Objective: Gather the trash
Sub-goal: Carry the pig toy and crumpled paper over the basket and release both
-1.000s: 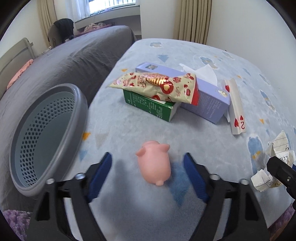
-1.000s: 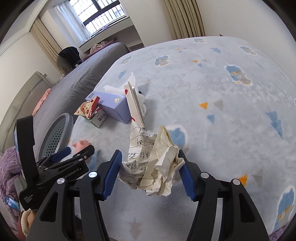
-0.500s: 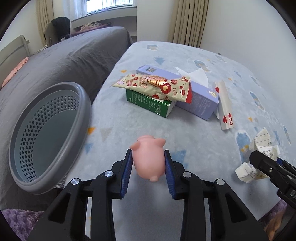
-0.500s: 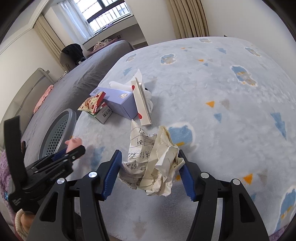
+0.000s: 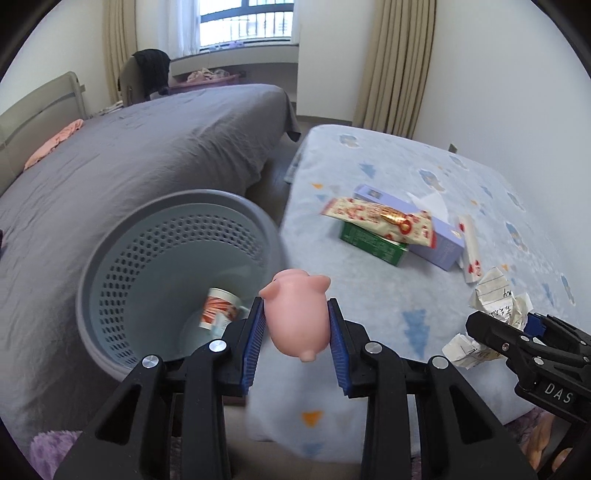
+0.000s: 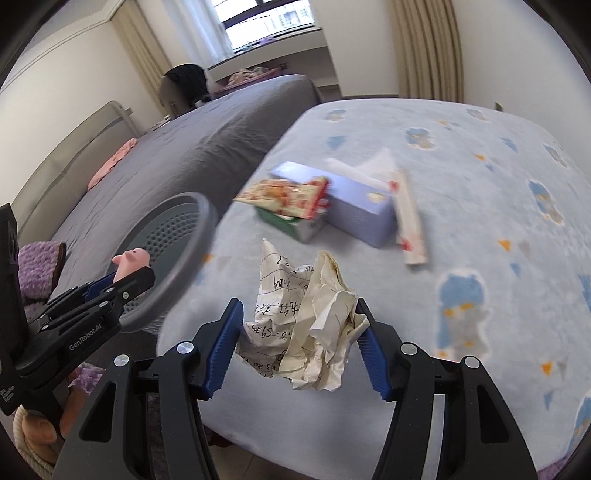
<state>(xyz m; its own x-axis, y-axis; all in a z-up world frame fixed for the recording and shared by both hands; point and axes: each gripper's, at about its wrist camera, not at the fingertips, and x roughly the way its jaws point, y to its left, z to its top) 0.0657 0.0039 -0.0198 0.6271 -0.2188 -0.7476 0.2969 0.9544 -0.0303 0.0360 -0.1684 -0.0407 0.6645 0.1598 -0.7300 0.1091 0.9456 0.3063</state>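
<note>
The left tool [image 5: 295, 332], clamped on a pink rubber pig toy [image 5: 297, 317], hangs at the right rim of the grey perforated plastic bin [image 5: 110, 280], nearer than the right tool [image 6: 297, 341], which grips crumpled handwritten paper [image 6: 306, 325] above the blue patterned bed [image 6: 480, 229].

Bright, even daylight from the window [image 5: 245, 26] at the back, blown out to white glare there. Soft shadows only. Strong fisheye bending, dark vignette in every corner. Motion blur on the basket [image 6: 207, 225] rim and boxes [image 6: 295, 206] in the right wrist view; the near crumpled paper [image 6: 306, 325] stays sharp
</note>
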